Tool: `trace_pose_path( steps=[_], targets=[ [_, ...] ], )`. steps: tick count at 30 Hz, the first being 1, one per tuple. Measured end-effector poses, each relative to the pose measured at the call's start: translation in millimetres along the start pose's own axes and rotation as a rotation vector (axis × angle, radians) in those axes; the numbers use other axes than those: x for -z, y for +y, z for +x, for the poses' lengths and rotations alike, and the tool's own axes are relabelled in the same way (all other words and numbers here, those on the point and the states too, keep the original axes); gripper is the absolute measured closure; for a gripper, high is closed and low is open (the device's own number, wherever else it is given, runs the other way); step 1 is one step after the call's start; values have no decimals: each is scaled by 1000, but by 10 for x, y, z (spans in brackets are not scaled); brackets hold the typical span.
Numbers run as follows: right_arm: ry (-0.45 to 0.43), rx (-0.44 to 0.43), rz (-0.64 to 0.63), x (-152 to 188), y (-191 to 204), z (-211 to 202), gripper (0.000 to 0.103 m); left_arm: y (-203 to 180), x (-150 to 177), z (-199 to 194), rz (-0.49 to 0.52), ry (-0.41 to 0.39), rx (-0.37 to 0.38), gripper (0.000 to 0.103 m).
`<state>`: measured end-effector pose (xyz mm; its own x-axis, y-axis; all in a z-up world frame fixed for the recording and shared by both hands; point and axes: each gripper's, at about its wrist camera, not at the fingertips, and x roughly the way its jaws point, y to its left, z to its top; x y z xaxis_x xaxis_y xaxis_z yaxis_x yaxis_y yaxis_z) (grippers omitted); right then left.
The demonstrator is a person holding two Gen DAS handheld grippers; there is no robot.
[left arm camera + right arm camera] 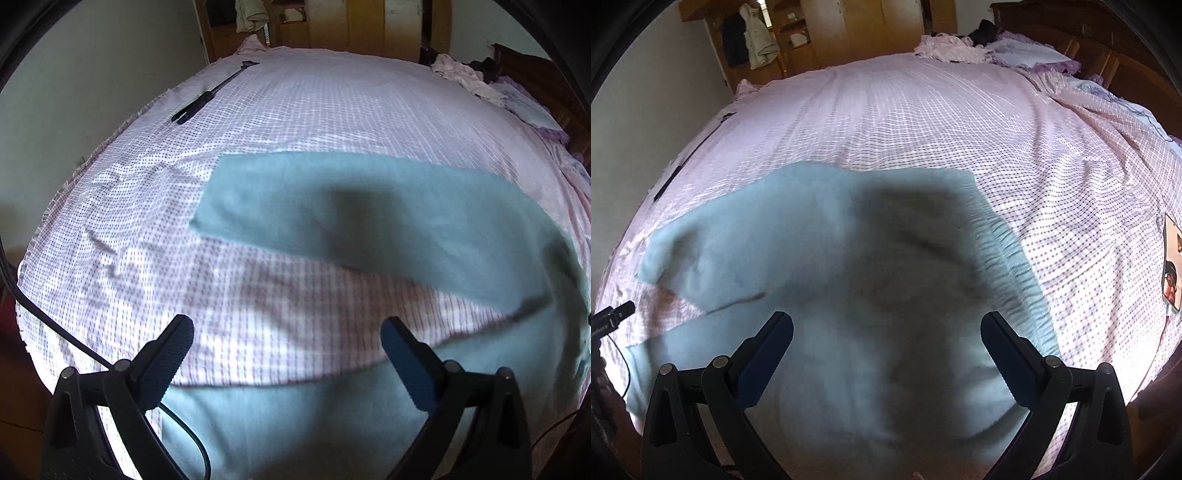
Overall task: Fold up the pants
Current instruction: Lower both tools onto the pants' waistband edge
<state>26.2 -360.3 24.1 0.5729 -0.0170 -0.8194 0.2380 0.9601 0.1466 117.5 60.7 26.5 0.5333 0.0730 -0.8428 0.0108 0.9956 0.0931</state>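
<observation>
Pants (849,295), pale teal, lie spread on the bed (923,122), legs apart in a V toward the left and gathered waistband (1008,254) at the right. Left tongs (286,341) hover wide open above the checked sheet between the two legs, holding nothing. Right tongs (886,332) hang wide open over the seat, also empty. Black rod (207,98) lies near the bed's far left edge

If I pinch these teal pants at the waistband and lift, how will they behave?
Probably floppy: the pants lie flat and creased on the bedsheet, so the legs should sag and trail. The gathered waistband looks thicker, likely a firmer grip. The soft, fleecy-looking fabric seems light and unlikely to slip.
</observation>
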Motion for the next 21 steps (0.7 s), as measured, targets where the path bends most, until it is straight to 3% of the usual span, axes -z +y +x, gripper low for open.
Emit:
trace_pose_path(
  steps=[10, 21],
  targets=[
    [36, 42, -20, -393, -146, 229, 4, 126, -507, 287, -24, 39, 8, 0],
    [72, 65, -35, -1013, -269, 644, 4, 299, -1135, 925, -33, 88, 4, 0]
  ],
)
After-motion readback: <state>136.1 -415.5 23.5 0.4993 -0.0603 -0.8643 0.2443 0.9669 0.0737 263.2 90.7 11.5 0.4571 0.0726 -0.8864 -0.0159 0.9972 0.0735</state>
